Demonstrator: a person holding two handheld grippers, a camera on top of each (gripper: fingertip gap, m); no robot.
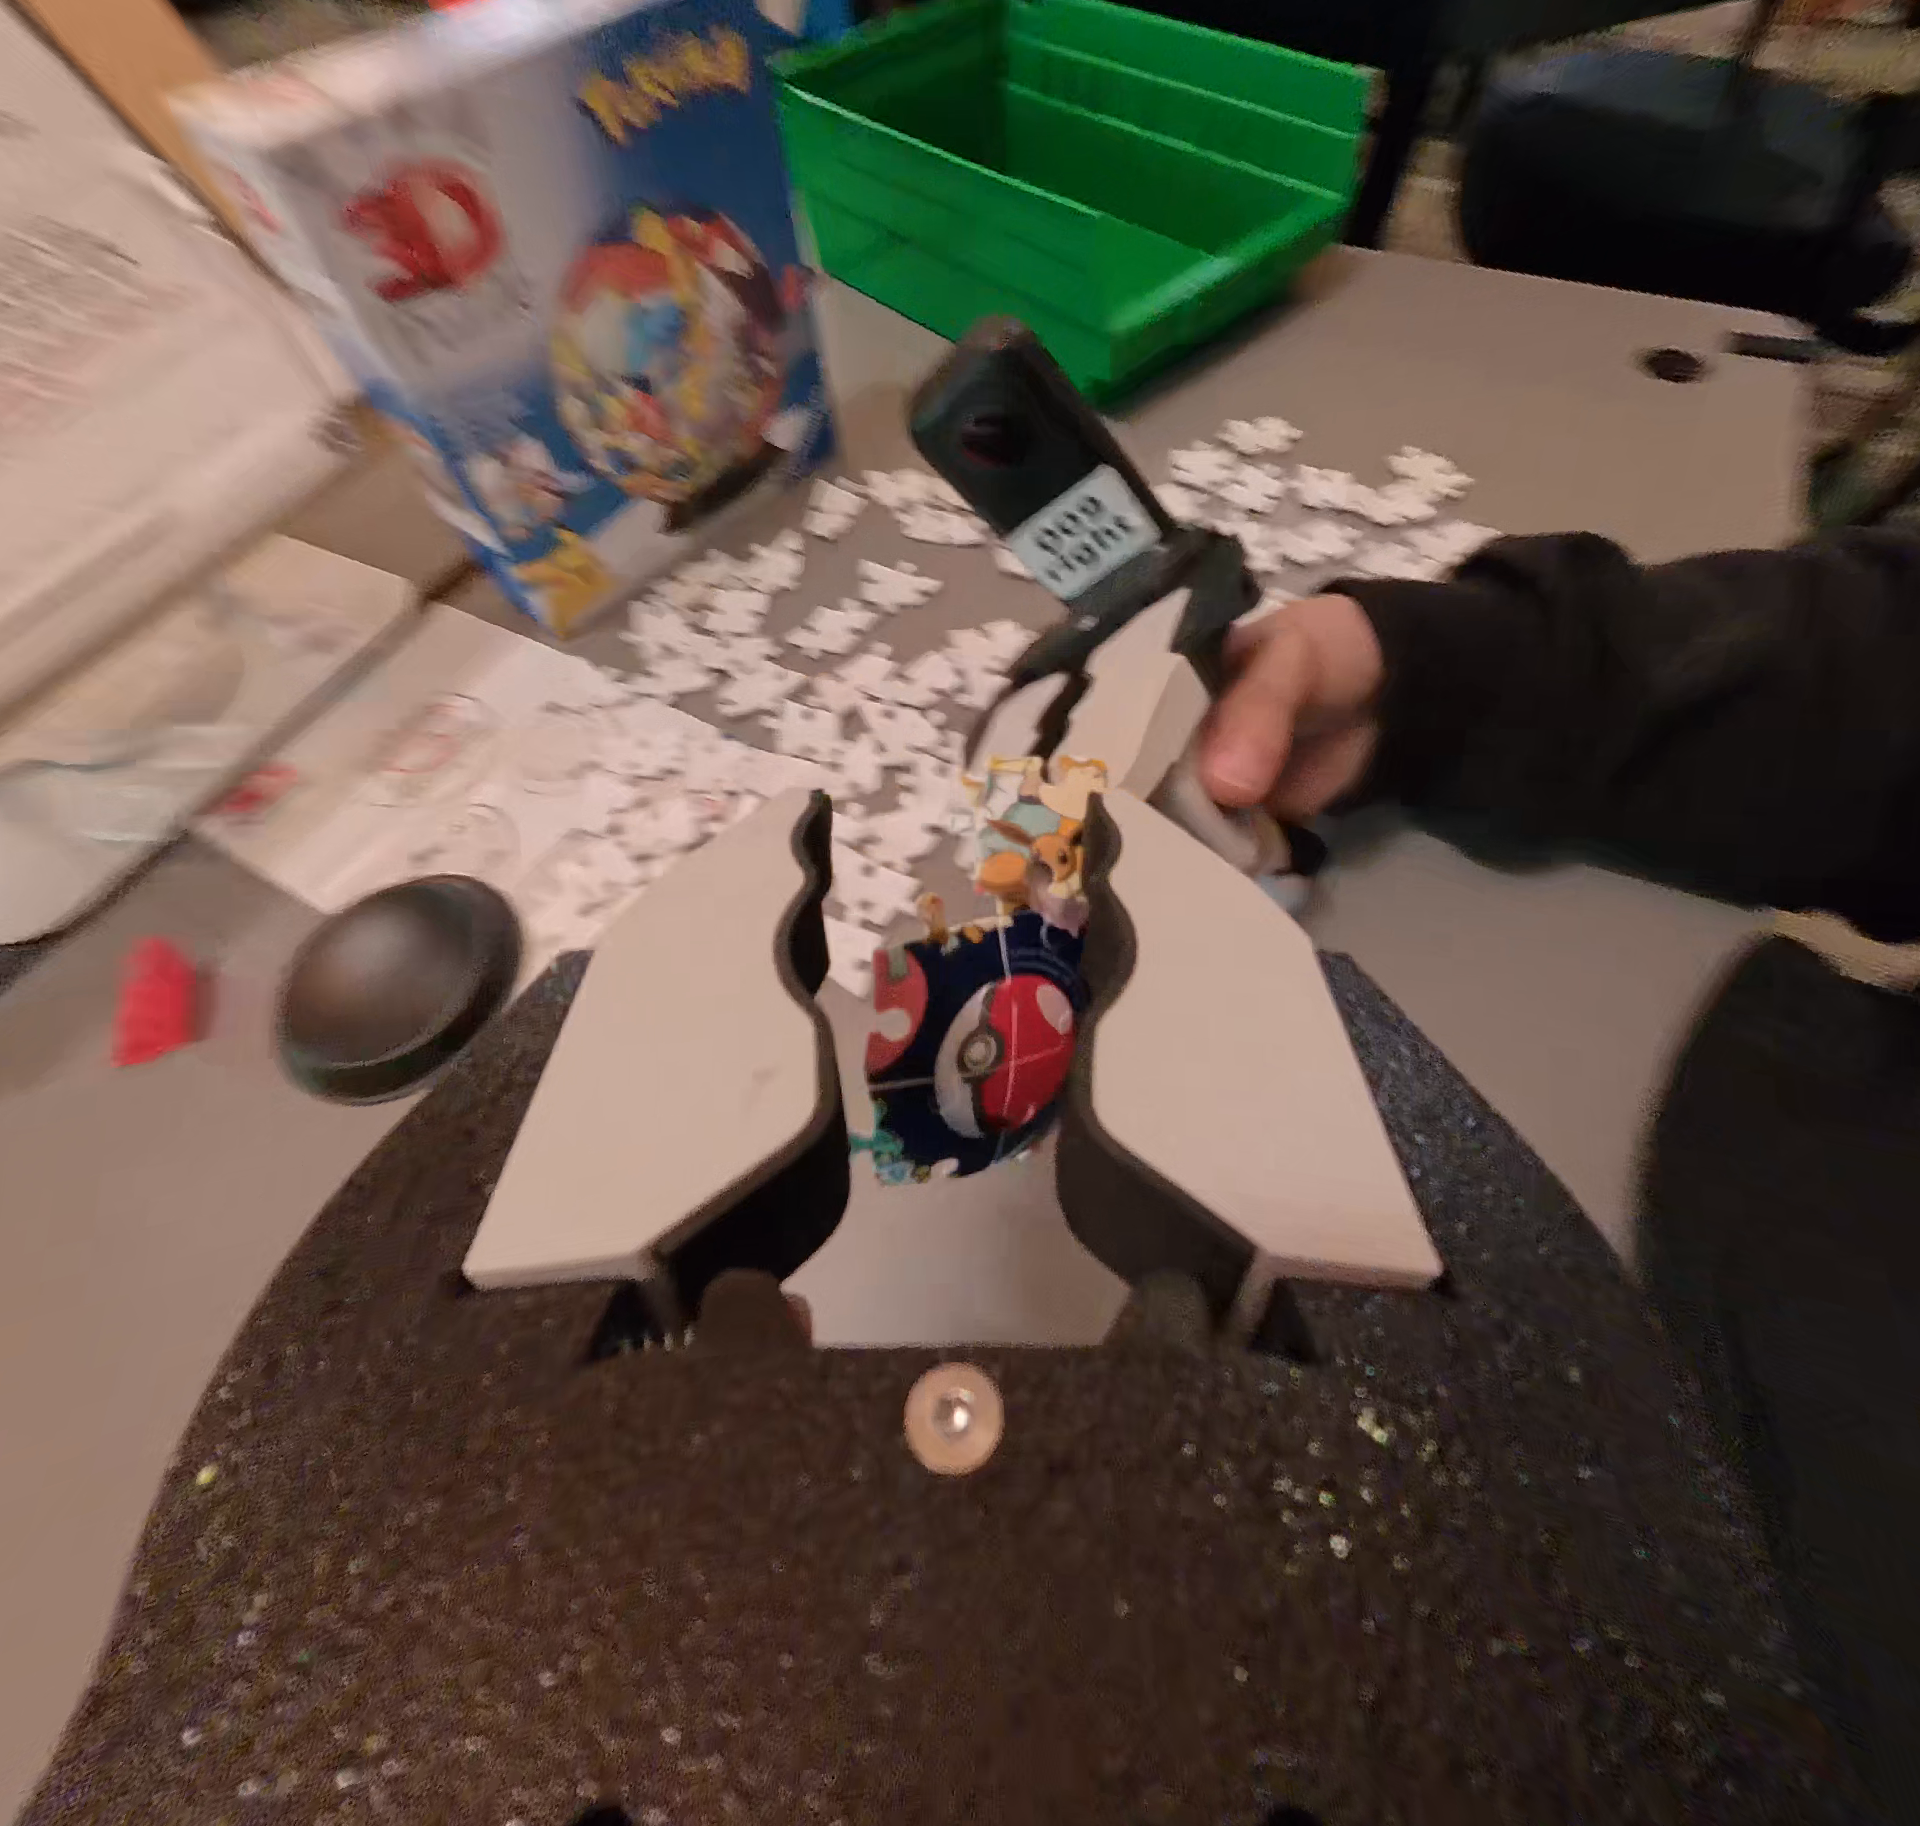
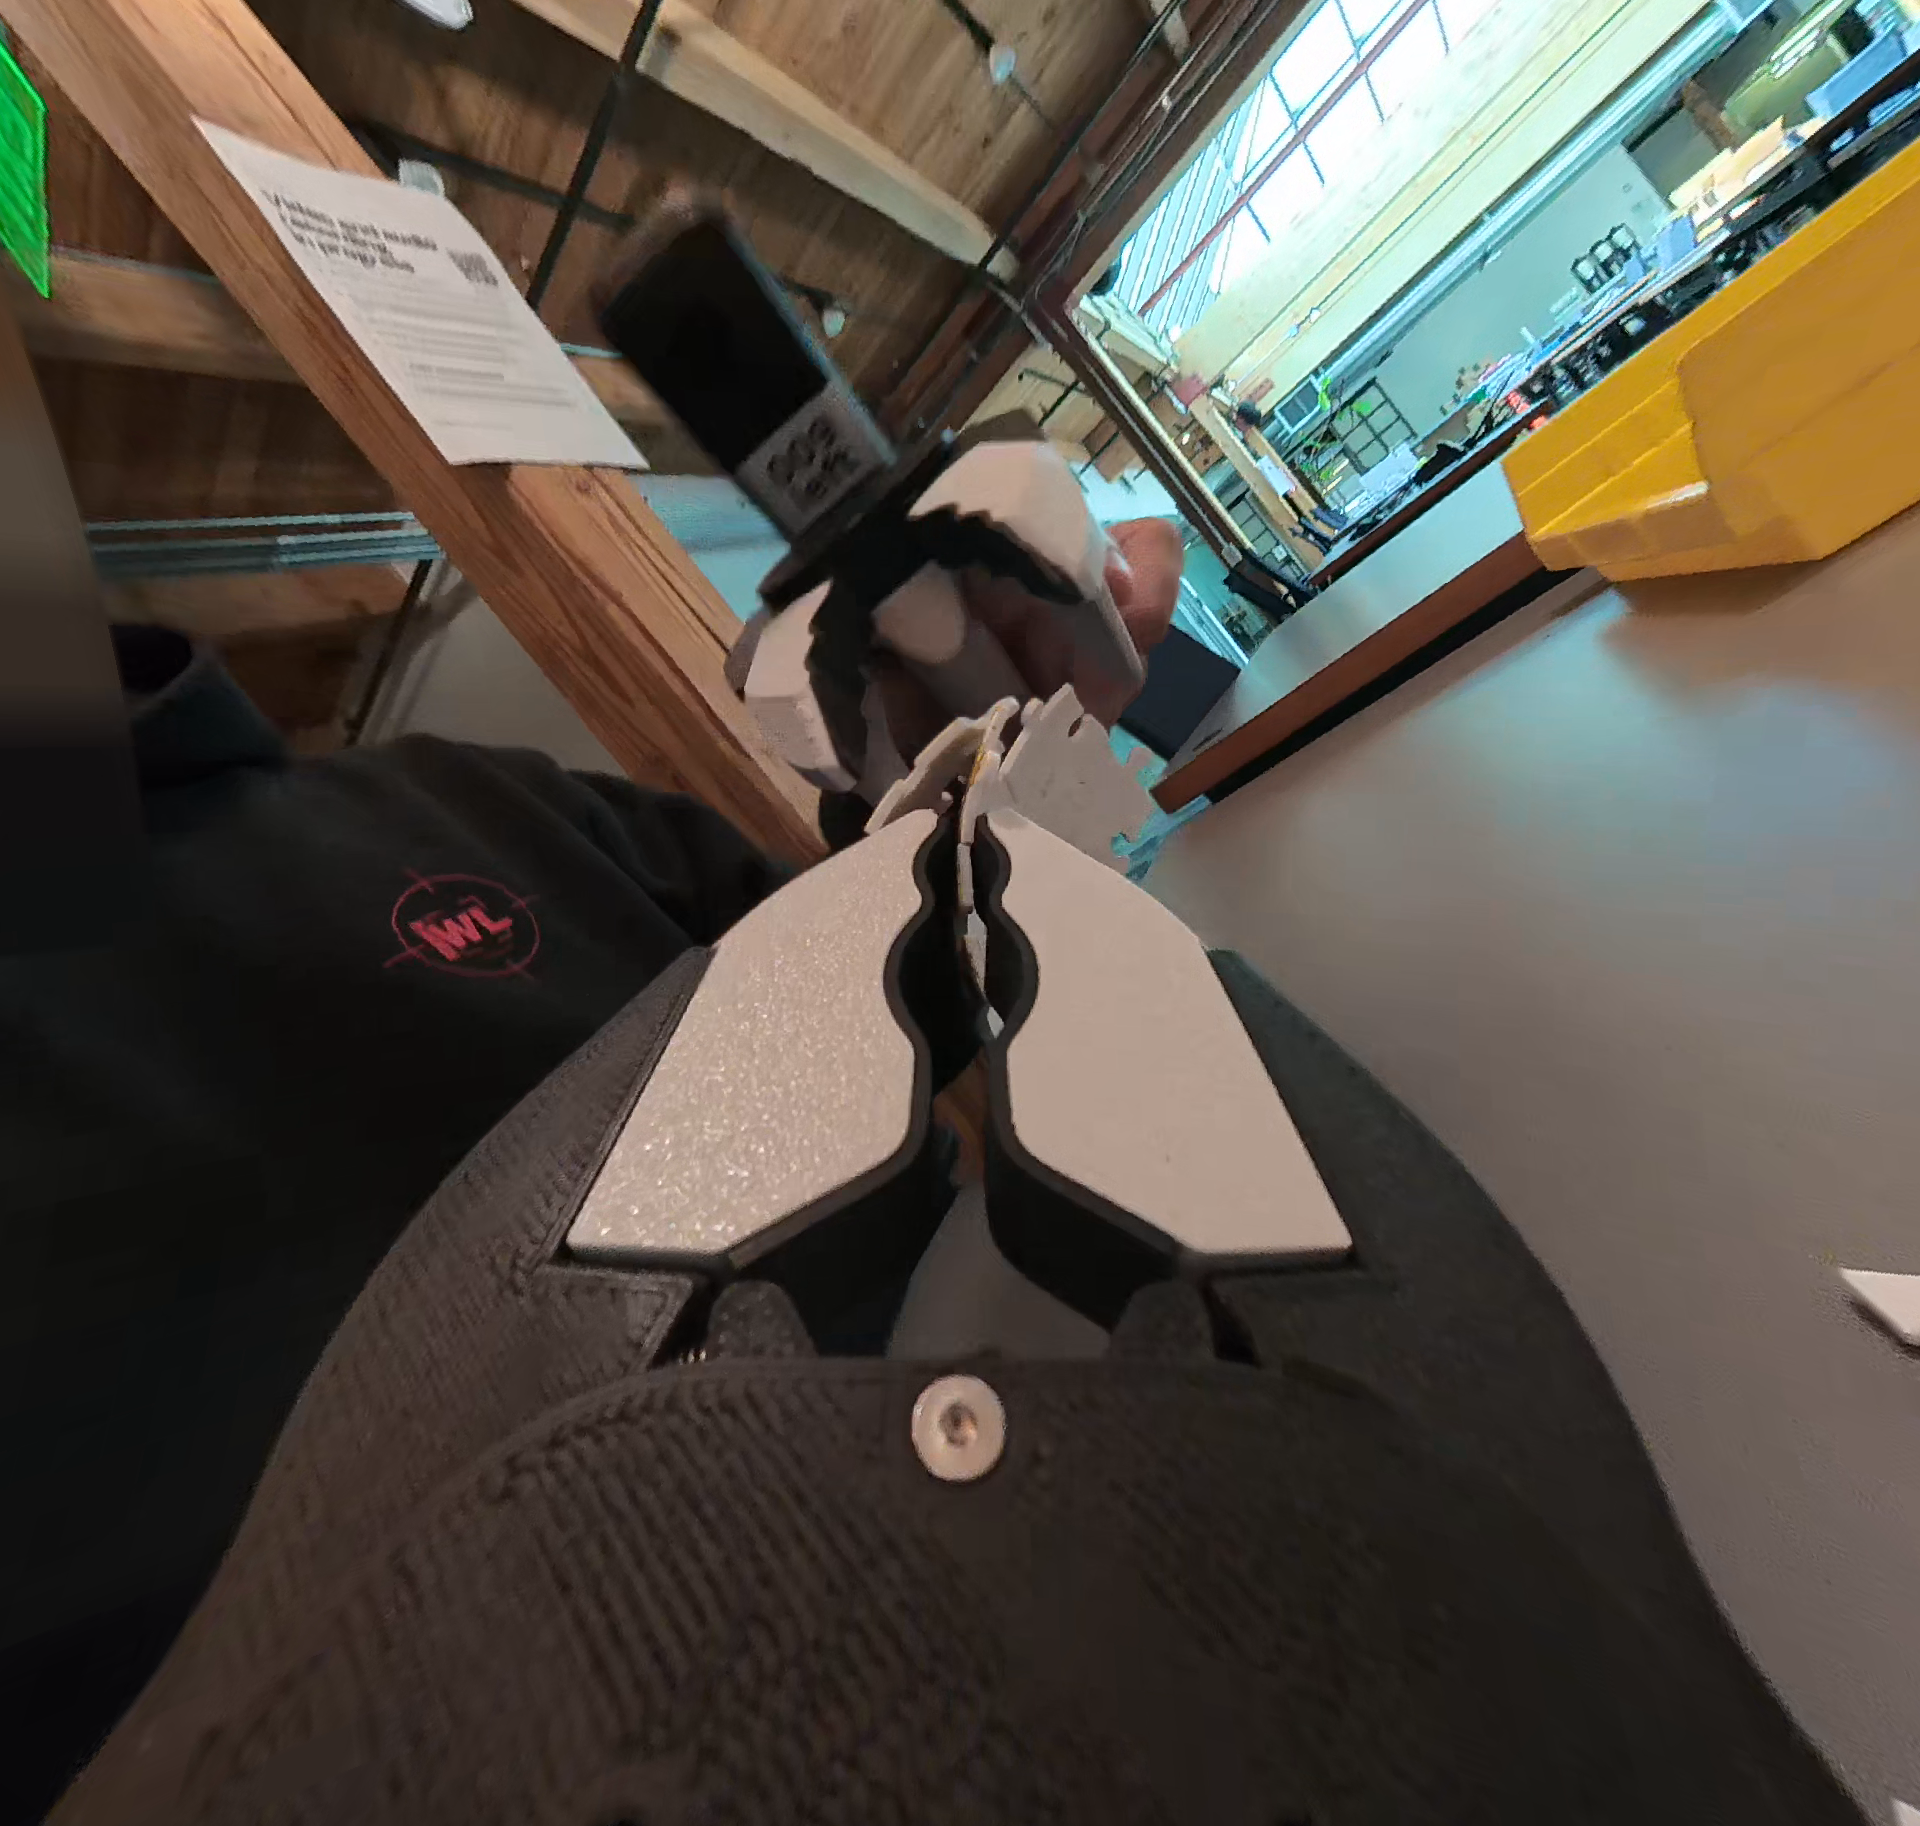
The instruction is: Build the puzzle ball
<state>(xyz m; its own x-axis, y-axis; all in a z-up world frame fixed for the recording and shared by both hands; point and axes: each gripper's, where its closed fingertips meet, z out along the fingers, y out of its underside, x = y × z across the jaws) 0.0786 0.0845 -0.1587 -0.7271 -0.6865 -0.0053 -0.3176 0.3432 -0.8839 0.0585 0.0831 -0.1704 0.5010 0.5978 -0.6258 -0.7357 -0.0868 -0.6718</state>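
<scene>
A joined section of puzzle pieces, dark blue with a red and white ball printed on it, sits between the fingers of my left gripper, which is shut on it above the grey table. My right gripper reaches in from the far side and pinches the section's top edge. In the right wrist view my right gripper is shut on the thin edge of the section, whose white backs stick out past the tips. The left gripper shows just behind them.
Many loose white-backed pieces lie spread over the table. A blue puzzle box stands at the back left beside a green bin. A black dome and a red part lie at the left. A yellow bin stands farther off. The tips of both grippers are at nearly the same place.
</scene>
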